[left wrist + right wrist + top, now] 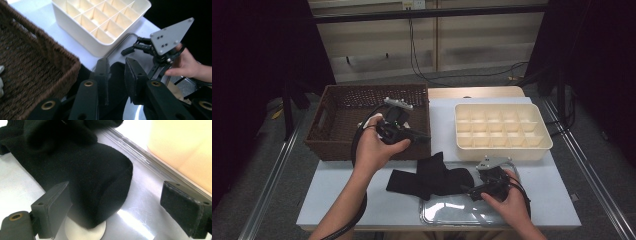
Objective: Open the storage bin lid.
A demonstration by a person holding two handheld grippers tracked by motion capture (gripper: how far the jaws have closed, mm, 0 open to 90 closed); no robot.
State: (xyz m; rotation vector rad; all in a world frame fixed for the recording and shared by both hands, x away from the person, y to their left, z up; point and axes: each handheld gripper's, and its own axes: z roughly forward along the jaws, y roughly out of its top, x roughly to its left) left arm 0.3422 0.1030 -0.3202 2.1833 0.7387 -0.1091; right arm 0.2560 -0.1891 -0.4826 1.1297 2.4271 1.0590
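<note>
1. Two grippers are at work. My left gripper point(421, 136) hangs at the near rim of the brown wicker basket point(343, 100), jaws pointing toward the divided tray. My right gripper point(466, 189) sits low over the clear tray point(447, 216) at the near edge of the table point(337, 192).
2. Black socks point(432, 179) lie in a loose heap, partly on the clear tray and partly on the bare table, between the two grippers. That spot keeps them within reach of both hands.
3. Right jaws stand wide apart. In the right gripper view the toe end of one black sock point(100, 187) lies between them, close against one pad and well clear of the other. Nothing is pinched yet; I judge this is a line-up for a grab.
4. Left jaws stand at a narrow gap with nothing between the pads. Seen from the left gripper view, they point down past the basket corner toward the dark socks below.
5. Cream compartment box point(501, 131) sits beyond the clear tray, all cells bare. I read it as the likely destination: one folded pair per cell.
6. Something small and white point(1, 80) lies on the basket floor; I cannot tell what it is.
</note>
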